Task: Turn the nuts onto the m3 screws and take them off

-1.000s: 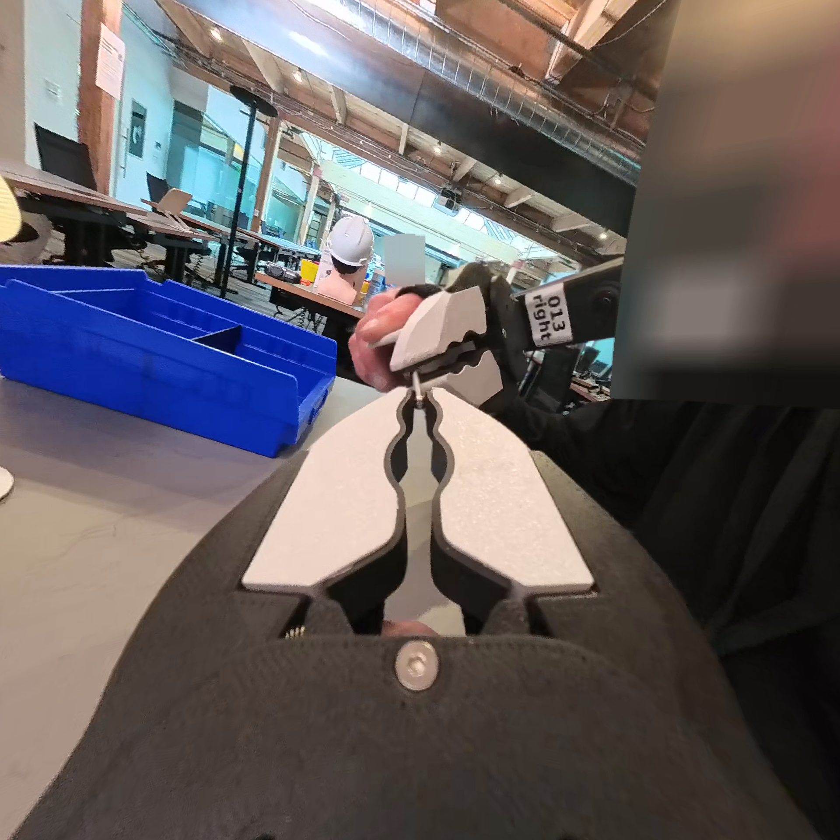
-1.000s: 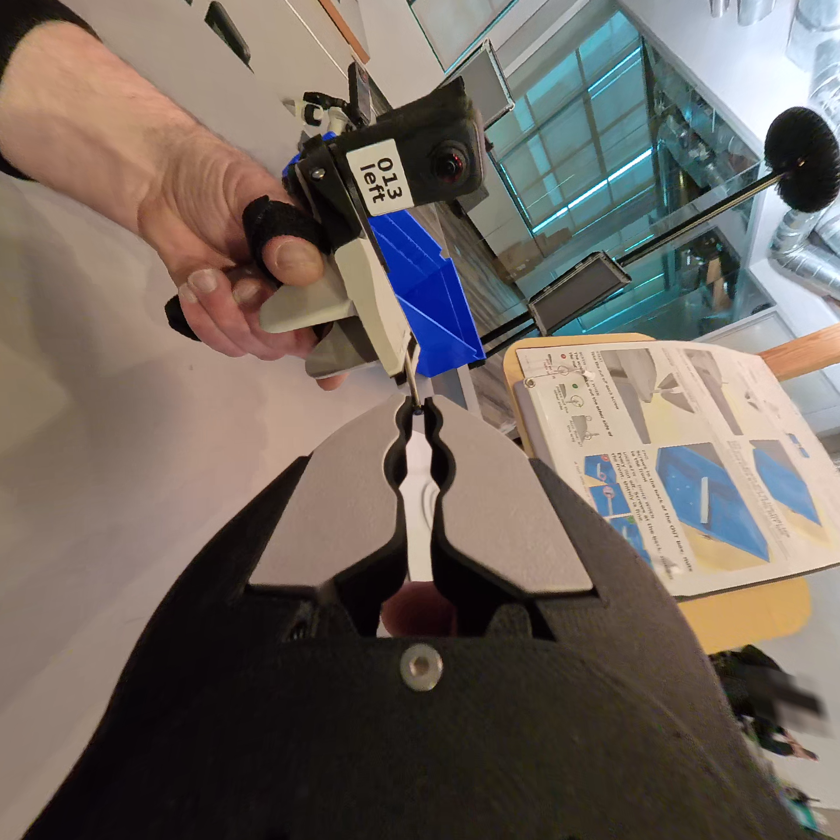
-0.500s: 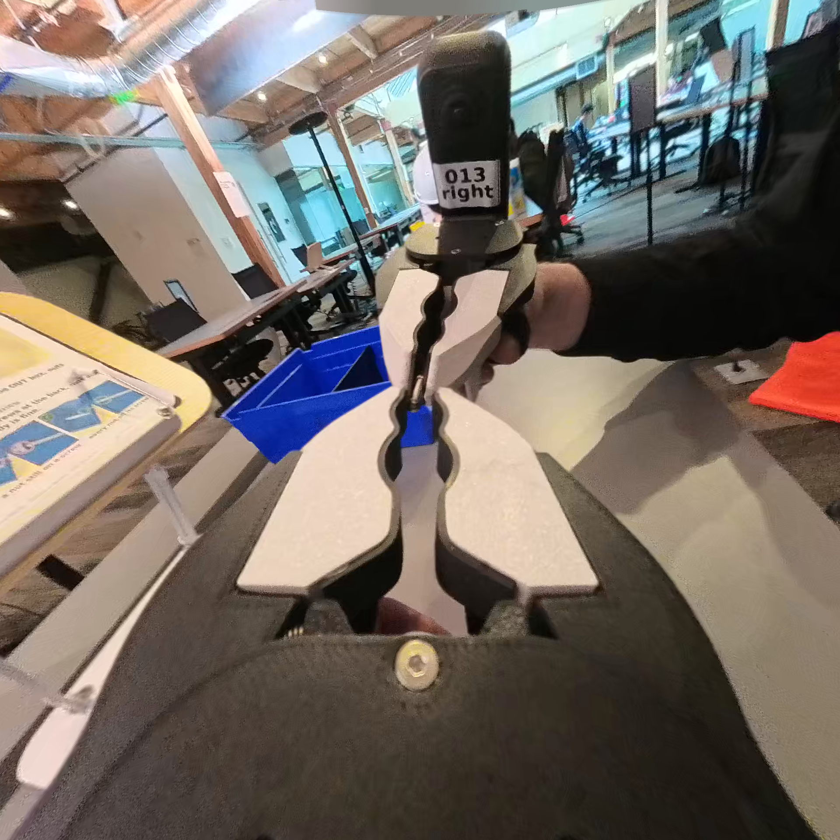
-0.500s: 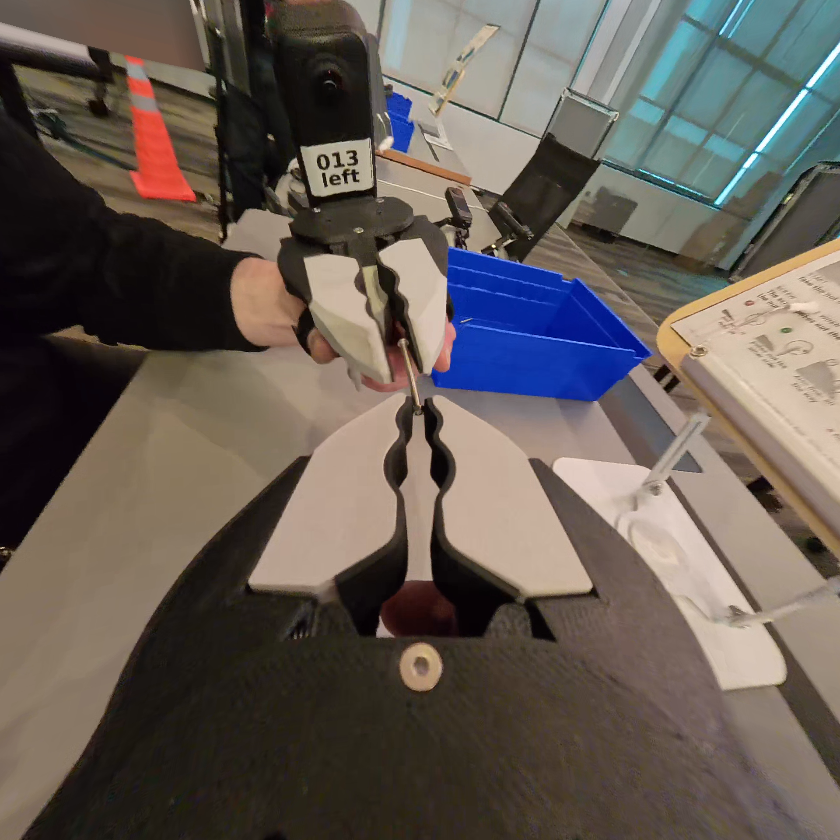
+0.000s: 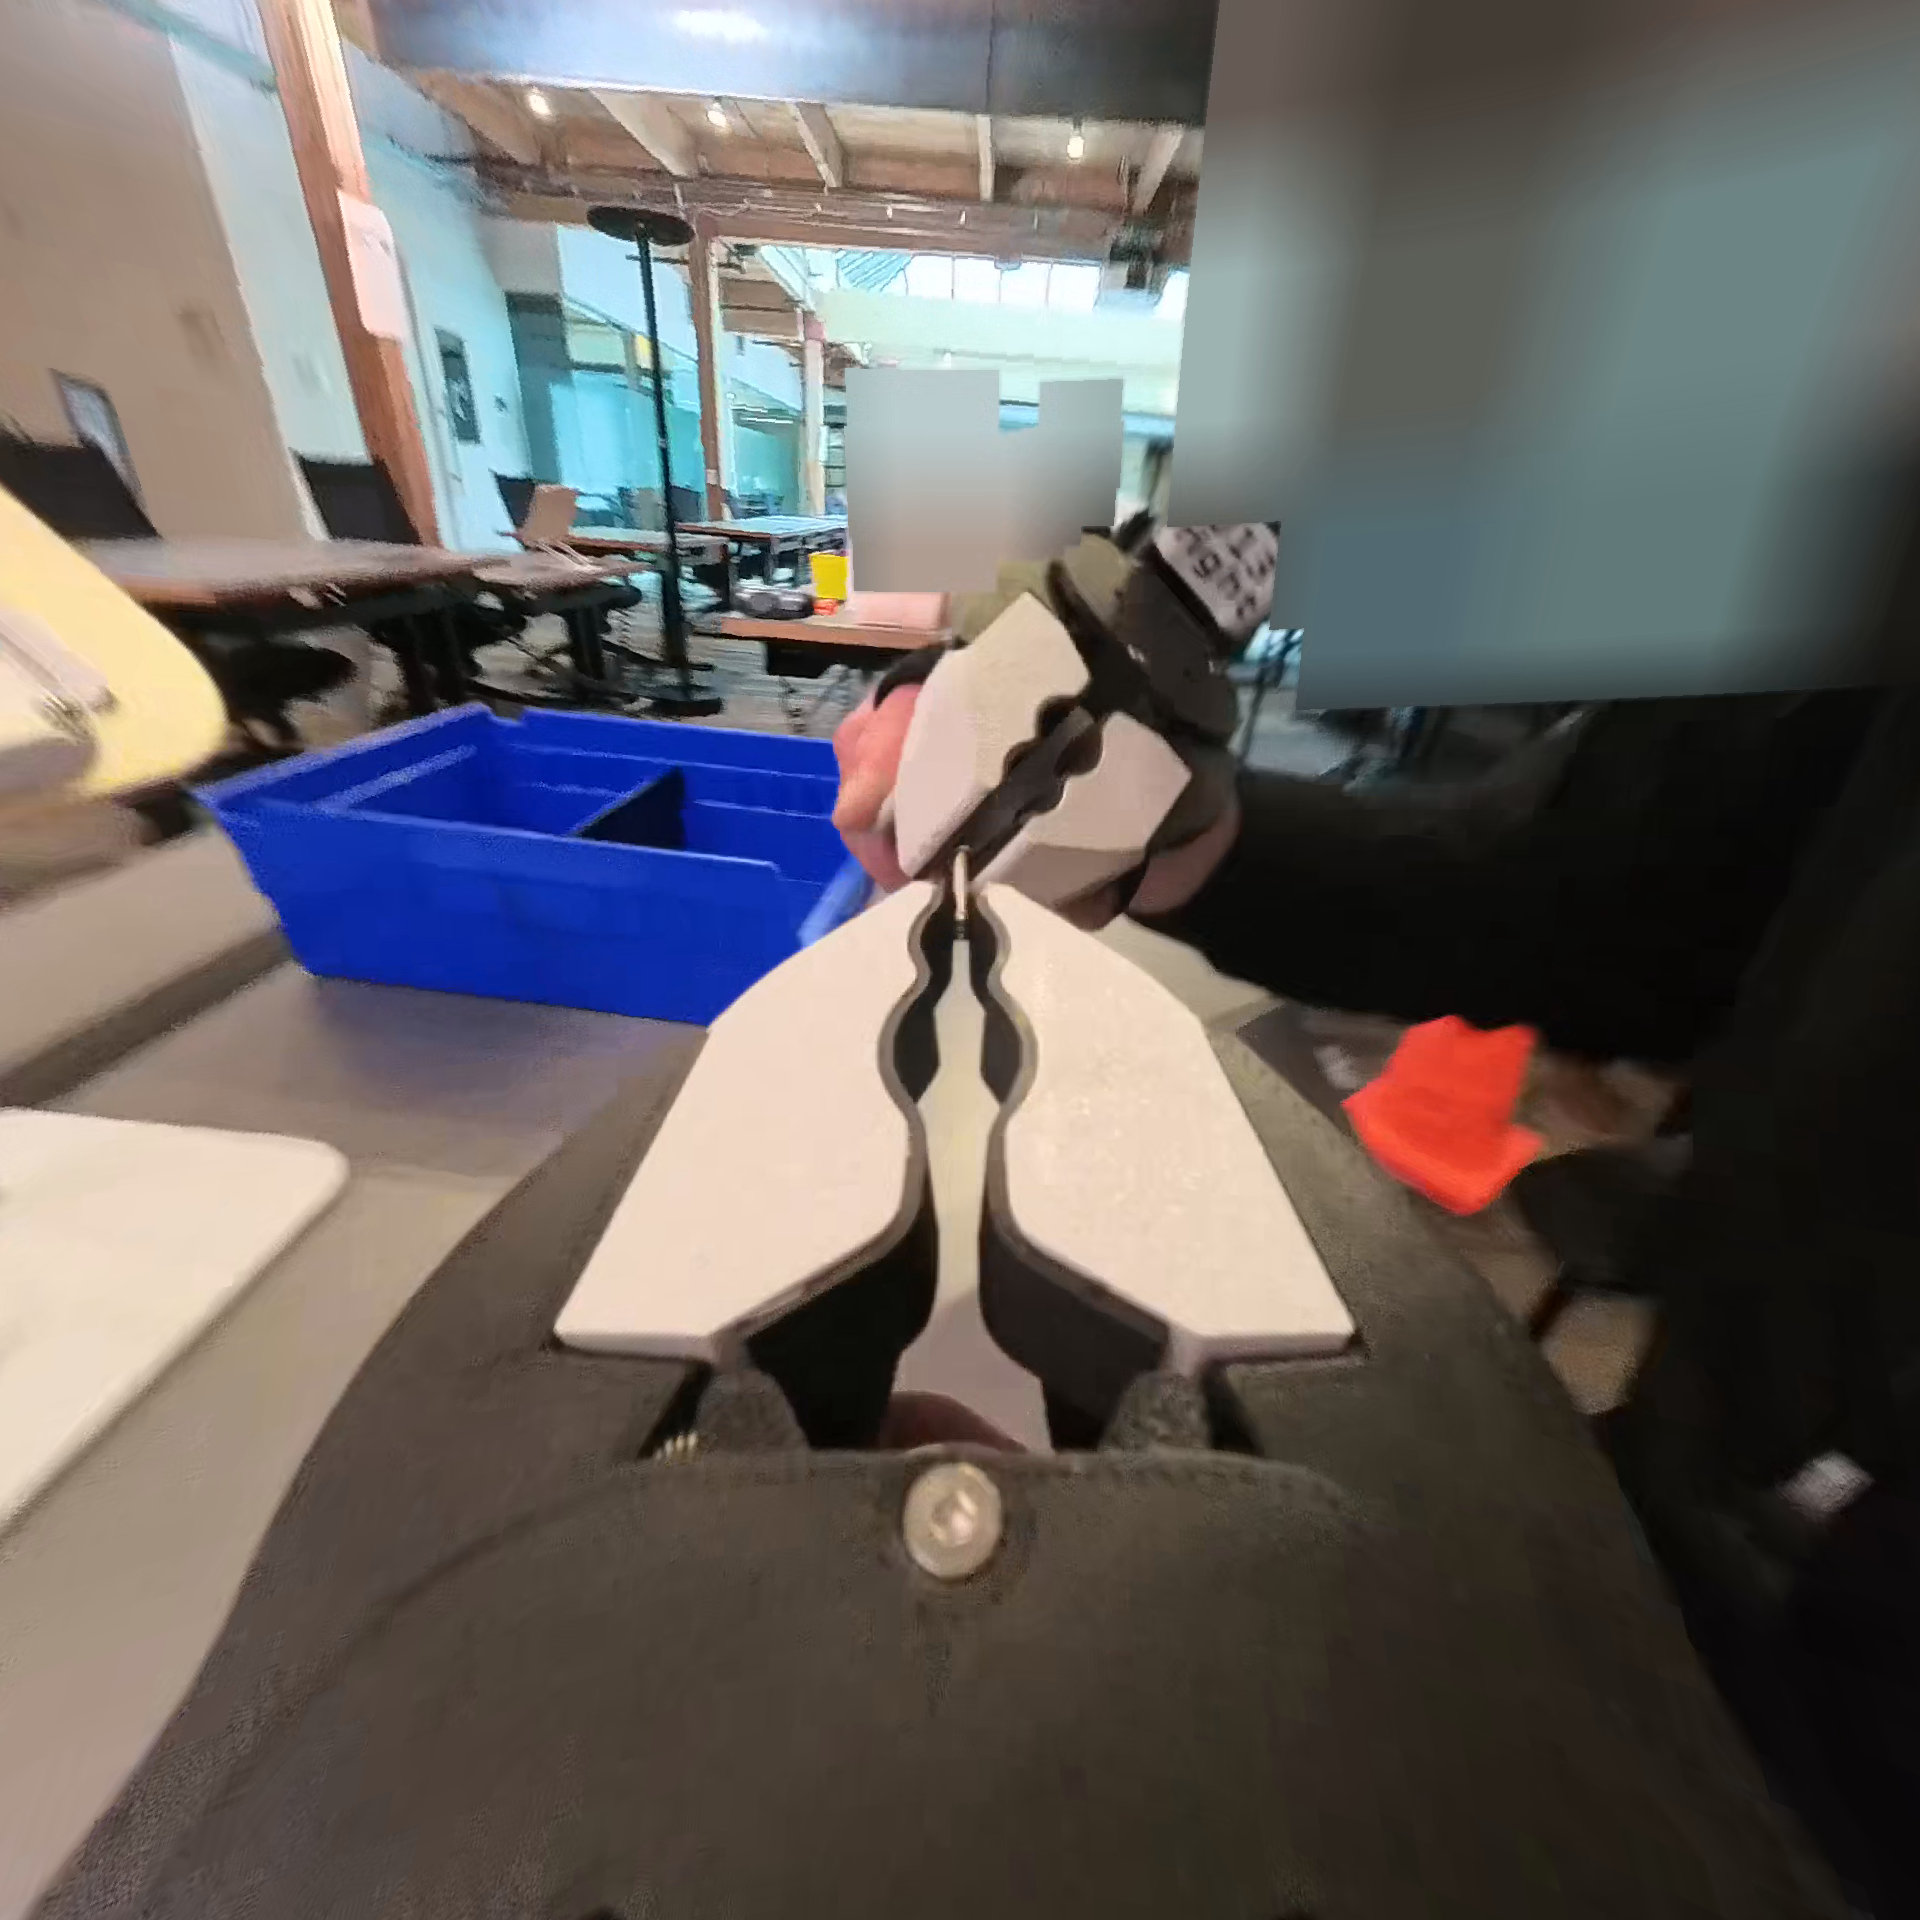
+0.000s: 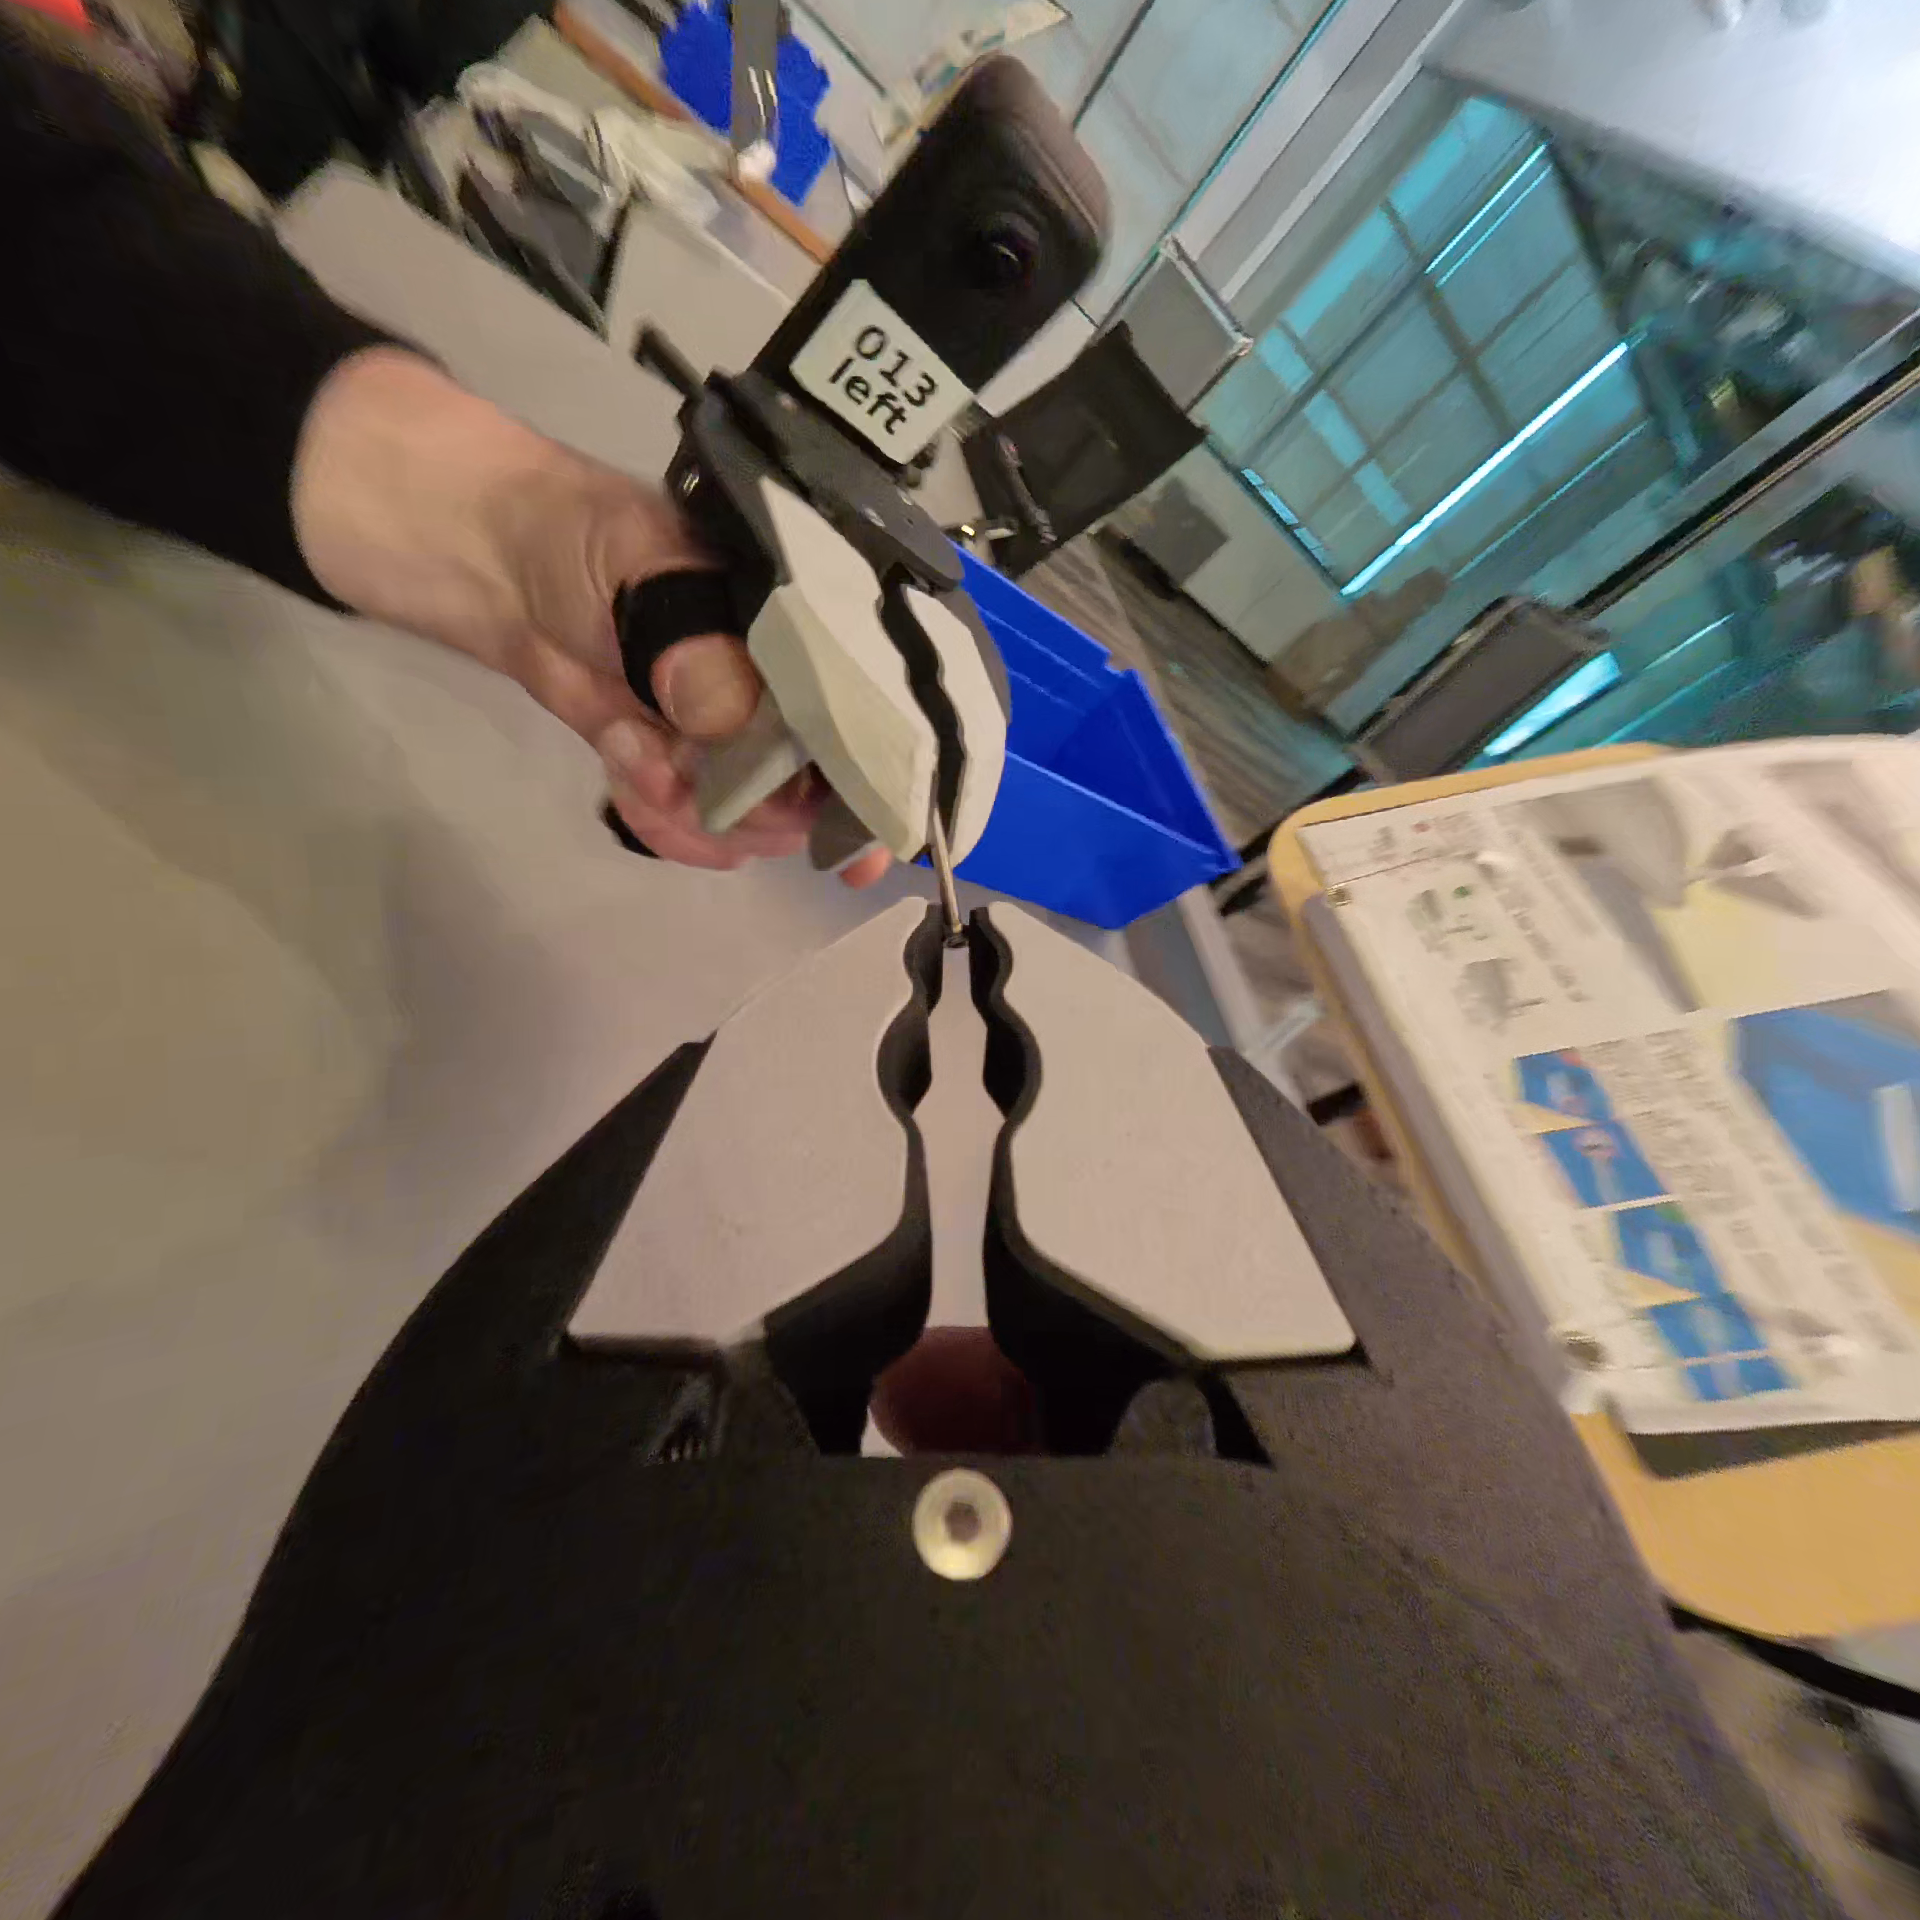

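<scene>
A thin metal m3 screw [image 6: 943, 862] spans the gap between my two grippers, which meet tip to tip above the grey table [image 6: 312, 935]. My left gripper [image 5: 956, 912] is shut on one end of the screw [image 5: 963, 885]. It also shows in the right wrist view [image 6: 940, 805], held by a hand. My right gripper [image 6: 954, 928] is shut on the other end, where a small dark nut [image 6: 954, 939] sits, barely visible. The right gripper also shows in the left wrist view [image 5: 958, 852], tilted.
A blue divided bin [image 5: 499, 894] stands on the table behind the grippers and also shows in the right wrist view [image 6: 1081, 821]. An instruction sheet on a wooden board [image 6: 1621, 1039] is at the right. A white pad [image 5: 114, 1247] and an orange object [image 5: 1444, 1122] lie nearby. The grippers are tip to tip, or close to it.
Both grippers stay shut at the screw's ends. They have rolled against each other about the screw's line: half a second ago each looked upright to the other, now each looks tilted.
</scene>
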Demonstrator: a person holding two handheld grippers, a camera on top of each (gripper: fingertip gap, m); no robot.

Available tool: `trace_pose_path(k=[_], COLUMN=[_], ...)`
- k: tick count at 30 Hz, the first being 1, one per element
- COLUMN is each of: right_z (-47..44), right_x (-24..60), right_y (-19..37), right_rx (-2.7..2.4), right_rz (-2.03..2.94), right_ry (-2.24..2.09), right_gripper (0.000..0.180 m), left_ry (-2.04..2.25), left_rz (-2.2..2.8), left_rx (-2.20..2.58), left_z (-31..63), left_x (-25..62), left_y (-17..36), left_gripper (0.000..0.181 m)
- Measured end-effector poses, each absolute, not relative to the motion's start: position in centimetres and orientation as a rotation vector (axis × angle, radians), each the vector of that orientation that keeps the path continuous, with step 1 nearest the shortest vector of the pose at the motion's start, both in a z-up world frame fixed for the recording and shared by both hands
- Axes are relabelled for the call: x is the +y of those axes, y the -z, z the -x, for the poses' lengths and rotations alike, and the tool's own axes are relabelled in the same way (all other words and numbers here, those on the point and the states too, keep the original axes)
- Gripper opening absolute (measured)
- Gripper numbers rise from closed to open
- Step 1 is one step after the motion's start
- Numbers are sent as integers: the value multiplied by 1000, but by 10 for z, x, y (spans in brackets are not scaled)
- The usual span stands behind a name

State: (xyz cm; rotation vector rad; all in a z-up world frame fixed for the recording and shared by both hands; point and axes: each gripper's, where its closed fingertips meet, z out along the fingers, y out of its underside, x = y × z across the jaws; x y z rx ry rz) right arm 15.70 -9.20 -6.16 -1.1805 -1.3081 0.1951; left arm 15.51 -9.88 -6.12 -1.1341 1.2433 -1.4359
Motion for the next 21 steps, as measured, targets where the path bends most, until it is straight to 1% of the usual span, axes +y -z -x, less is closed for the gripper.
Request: trace_pose_path(k=[3, 5, 9, 12, 14, 18, 19, 21], right_z=[-158, -159, -159, -160, -161, -160, -161, -163], right_x=[-93, -94, -96, -99, -101, -101, -101, -99], right_y=[59, 63, 62, 60, 63, 67, 68, 68], right_rx=[-1366, -1444, -1485, -1464, -1468, -1410, -1387, -1340], right_rz=[1060, 963, 796, 723, 753, 937, 979, 1055], right_ry=[50, 268, 556, 636, 587, 298, 224, 88], right_gripper=[5, 5, 5, 5, 5, 5, 5, 5], left_ry=[1693, 1788, 1956, 2052, 2069, 1988, 1929, 1782], left_rz=[1241, 1292, 1343, 1360, 1354, 1298, 1289, 1259], left_rx=[1130, 1097, 990, 928, 910, 926, 943, 1007], left_z=[-156, -156, -155, -156, -157, -157, -158, -157], left_x=[-101, -103, -106, -109, -111, -110, -109, -110], left_y=[61, 65, 67, 66, 68, 69, 70, 72], left_gripper=[3, 3, 2, 2, 2, 5, 16, 31])
